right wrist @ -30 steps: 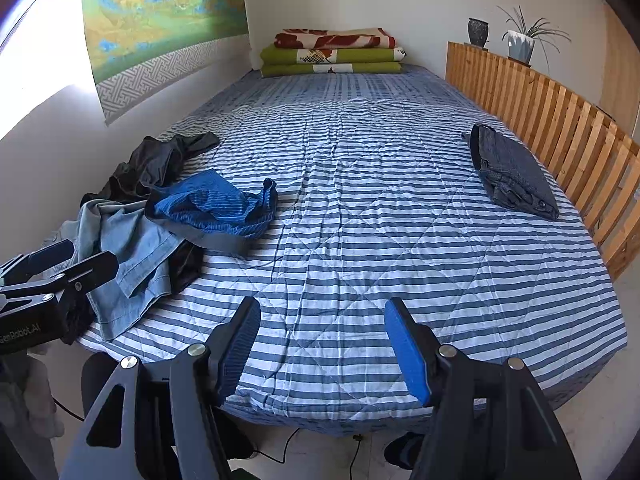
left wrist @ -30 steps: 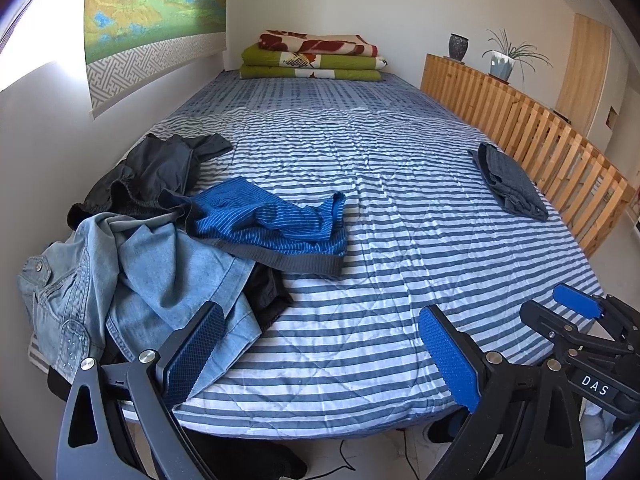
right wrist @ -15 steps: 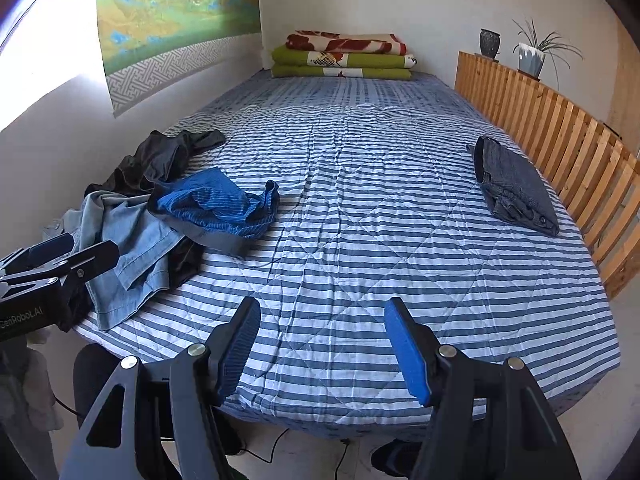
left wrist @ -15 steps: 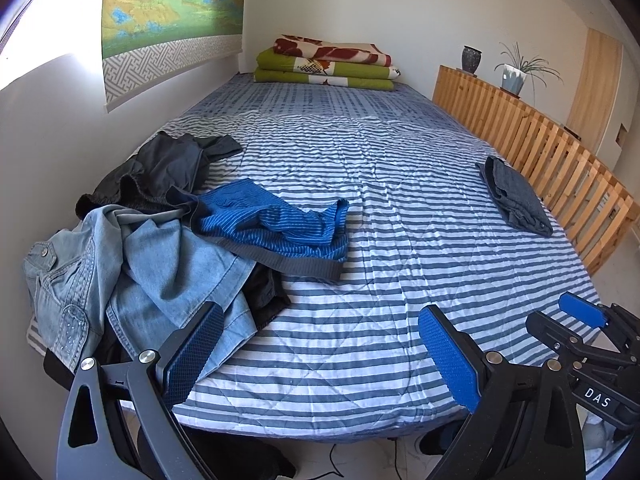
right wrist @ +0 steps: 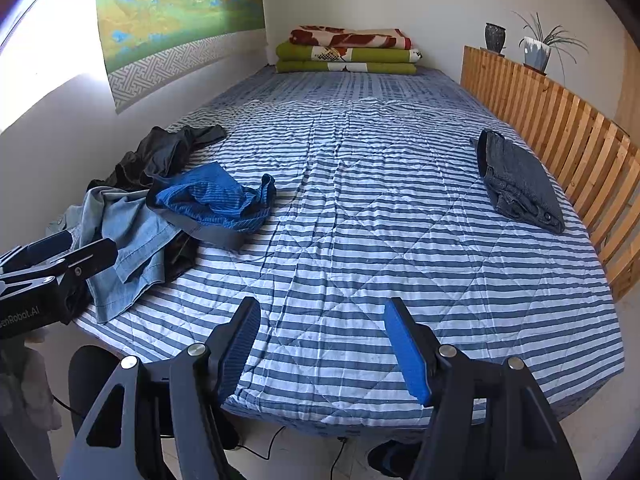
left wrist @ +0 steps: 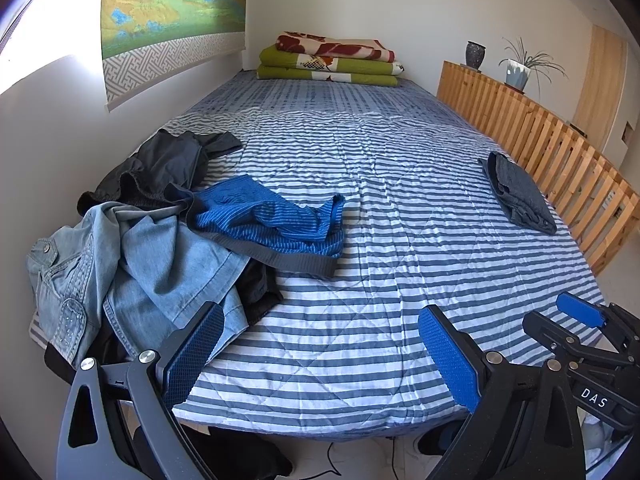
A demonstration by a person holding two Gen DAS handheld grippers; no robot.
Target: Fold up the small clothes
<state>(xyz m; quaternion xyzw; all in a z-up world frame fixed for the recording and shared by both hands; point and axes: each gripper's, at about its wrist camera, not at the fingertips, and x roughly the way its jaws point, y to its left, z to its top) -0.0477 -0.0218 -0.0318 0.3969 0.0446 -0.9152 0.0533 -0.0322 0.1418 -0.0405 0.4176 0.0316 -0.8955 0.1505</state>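
Blue striped shorts point(left wrist: 276, 224) point(right wrist: 216, 202) with a grey waistband lie crumpled at the left of the striped bed, on top of a light denim garment point(left wrist: 132, 272) point(right wrist: 124, 236) and beside a black garment point(left wrist: 160, 168) point(right wrist: 164, 152). A dark grey garment point(left wrist: 520, 196) point(right wrist: 520, 184) lies folded at the right, by the wooden rail. My left gripper point(left wrist: 320, 328) stands open over the bed's near edge, empty. My right gripper point(right wrist: 324, 320) is open and empty too, held over the near edge. Each gripper shows at the side of the other's view.
The striped quilt point(right wrist: 360, 220) has a wide bare stretch in its middle. Folded blankets point(left wrist: 332, 60) are stacked at the far end. A slatted wooden rail point(right wrist: 560, 128) with a vase and a potted plant point(right wrist: 540, 48) runs along the right. The wall bounds the left side.
Both grippers have drifted slightly forward and up, so the bed sits a little lower in each view. The clothes have not moved, and both grippers stay open.
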